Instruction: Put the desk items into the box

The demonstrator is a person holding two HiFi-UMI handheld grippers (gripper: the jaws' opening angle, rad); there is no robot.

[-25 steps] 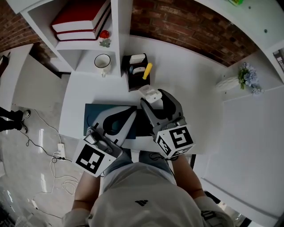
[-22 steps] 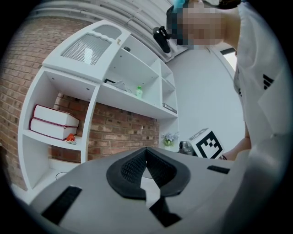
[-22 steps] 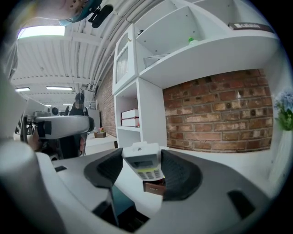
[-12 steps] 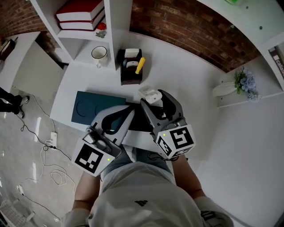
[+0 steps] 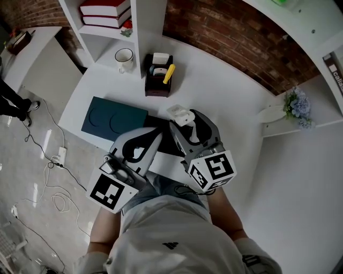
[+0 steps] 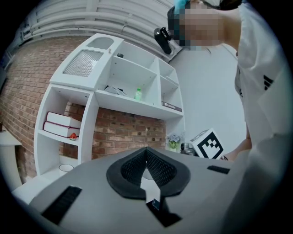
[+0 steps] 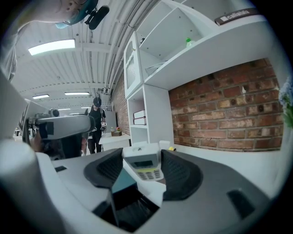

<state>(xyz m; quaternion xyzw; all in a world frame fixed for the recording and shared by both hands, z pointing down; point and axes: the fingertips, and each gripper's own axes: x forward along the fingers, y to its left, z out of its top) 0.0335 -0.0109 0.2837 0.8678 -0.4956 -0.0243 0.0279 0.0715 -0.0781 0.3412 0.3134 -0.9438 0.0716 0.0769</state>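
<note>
Teal mat slides out further left of left gripper, fingers closed together, empty; right gripper fingers clamp white calculator.

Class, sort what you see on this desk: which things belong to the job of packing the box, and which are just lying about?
Belong to the job:
box, already holding a yellow item
white calculator, clamped in the right gripper

Just lying about, by the look of it:
mug
red books
flowers
teal mat
</note>
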